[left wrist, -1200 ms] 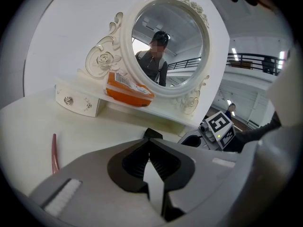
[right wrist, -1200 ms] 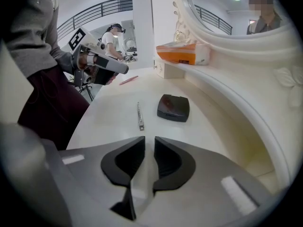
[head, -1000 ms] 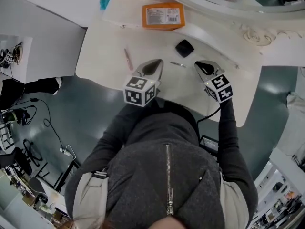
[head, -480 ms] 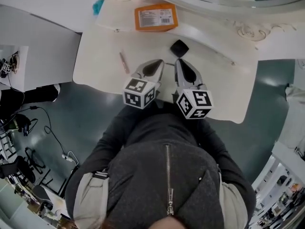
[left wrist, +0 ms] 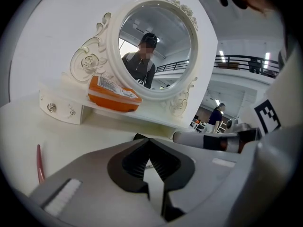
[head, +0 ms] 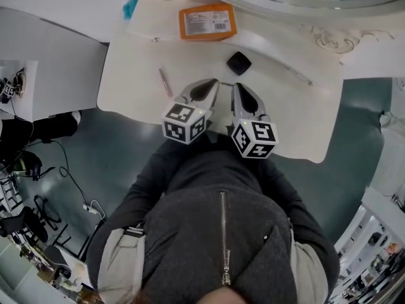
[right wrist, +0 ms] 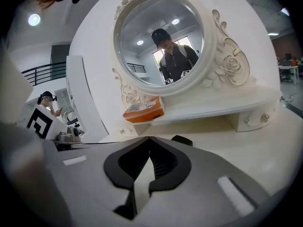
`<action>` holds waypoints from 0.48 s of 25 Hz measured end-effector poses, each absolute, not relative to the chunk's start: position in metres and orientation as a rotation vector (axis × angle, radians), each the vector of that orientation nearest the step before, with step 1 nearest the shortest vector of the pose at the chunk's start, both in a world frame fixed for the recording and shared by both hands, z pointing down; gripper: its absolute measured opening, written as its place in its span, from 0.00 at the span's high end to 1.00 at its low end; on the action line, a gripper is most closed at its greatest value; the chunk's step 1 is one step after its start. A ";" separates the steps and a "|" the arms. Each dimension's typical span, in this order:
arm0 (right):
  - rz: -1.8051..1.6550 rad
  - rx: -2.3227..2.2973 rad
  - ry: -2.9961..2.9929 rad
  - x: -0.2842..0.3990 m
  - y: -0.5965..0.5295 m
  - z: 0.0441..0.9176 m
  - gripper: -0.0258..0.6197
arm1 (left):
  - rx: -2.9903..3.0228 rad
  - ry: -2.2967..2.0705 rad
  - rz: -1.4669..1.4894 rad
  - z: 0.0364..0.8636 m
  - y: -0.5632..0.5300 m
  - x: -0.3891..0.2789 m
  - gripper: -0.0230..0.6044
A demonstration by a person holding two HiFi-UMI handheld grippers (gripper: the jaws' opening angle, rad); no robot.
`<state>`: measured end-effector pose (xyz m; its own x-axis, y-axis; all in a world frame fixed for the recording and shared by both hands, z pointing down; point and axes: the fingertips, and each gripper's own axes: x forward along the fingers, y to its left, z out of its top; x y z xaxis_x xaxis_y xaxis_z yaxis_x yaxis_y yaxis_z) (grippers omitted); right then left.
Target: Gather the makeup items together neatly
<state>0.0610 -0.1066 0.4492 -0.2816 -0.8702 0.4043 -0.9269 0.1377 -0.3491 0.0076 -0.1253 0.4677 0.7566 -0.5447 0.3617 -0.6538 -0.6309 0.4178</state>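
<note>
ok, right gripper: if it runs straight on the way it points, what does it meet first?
Probably the black compact, just ahead of the right gripper, whose jaws are shut. It sits slightly right of the line, and depth is unclear.

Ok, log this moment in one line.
left gripper: jaws shut, empty | right gripper: jaws shut, empty | black compact, pink pencil: on vanity table, ungrasped

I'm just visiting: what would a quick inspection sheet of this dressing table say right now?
Surface: white dressing table, no spills seen.
Job's things: orange packet on the shelf; black compact and pink pencil lie apart.
Clutter: teal item near the shelf.
Grippers: left gripper and right gripper side by side, jaws shut, empty.
Cables: loose on the floor.
Surroundings: round mirror.
</note>
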 end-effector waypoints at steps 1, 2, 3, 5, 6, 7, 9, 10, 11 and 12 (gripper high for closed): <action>0.825 1.812 -2.292 0.060 -0.107 0.449 0.96 | 2.411 -0.898 0.268 0.468 -0.125 0.007 0.95; 0.818 1.808 -2.296 0.059 -0.107 0.448 0.96 | 2.404 -0.895 0.263 0.468 -0.125 0.007 0.95; 0.815 1.806 -2.298 0.059 -0.107 0.448 0.96 | 2.400 -0.893 0.259 0.468 -0.125 0.007 0.95; 0.818 1.801 -2.295 0.059 -0.108 0.450 0.96 | 2.400 -0.896 0.259 0.468 -0.125 0.006 0.95; 0.819 1.799 -2.293 0.059 -0.108 0.451 0.96 | 2.402 -0.899 0.260 0.468 -0.125 0.005 0.95; 0.813 1.794 -2.291 0.058 -0.108 0.451 0.95 | 2.403 -0.904 0.261 0.468 -0.126 0.004 0.95; 0.783 1.776 -2.294 0.055 -0.109 0.451 0.95 | 2.398 -0.915 0.259 0.468 -0.127 0.002 0.95; 0.774 1.764 -2.298 0.053 -0.109 0.451 0.95 | 2.394 -0.921 0.257 0.468 -0.127 0.000 0.95; 0.771 1.751 -2.302 0.050 -0.110 0.451 0.95 | 2.390 -0.927 0.256 0.468 -0.127 -0.002 0.95; 0.773 1.739 -2.305 0.048 -0.110 0.452 0.95 | 2.386 -0.934 0.254 0.469 -0.127 -0.004 0.95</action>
